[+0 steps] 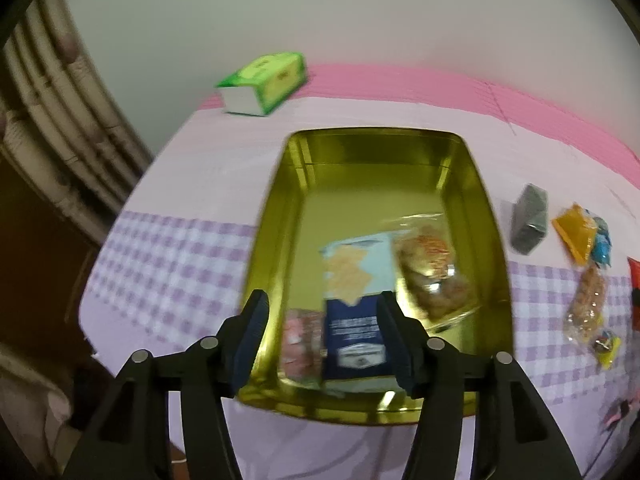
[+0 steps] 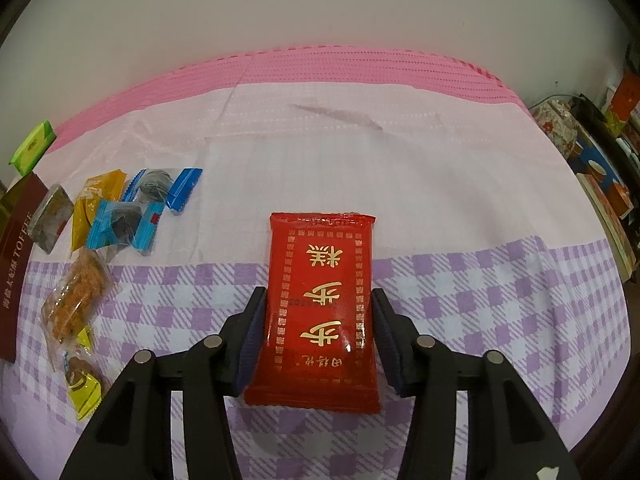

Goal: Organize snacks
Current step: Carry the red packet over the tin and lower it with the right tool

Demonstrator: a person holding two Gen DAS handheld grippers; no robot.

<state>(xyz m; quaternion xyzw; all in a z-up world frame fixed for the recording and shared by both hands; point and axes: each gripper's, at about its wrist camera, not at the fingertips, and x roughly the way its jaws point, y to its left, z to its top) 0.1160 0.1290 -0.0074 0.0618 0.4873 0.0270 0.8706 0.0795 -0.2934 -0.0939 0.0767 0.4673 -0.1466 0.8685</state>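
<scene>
The left gripper [image 1: 325, 332] is hanging open over the gold tin [image 1: 494, 240], where a blue pack [image 1: 354, 344] is lying. Loose snacks [image 2: 100, 224] are sitting between. The right gripper [image 2: 318, 332] is squeezing the red pack [image 2: 320, 304] on the cloth [image 2: 480, 200].

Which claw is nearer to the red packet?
Right. The right claw has the red packet between its fingers; the left claw hangs over the gold tin, away from it.
</scene>
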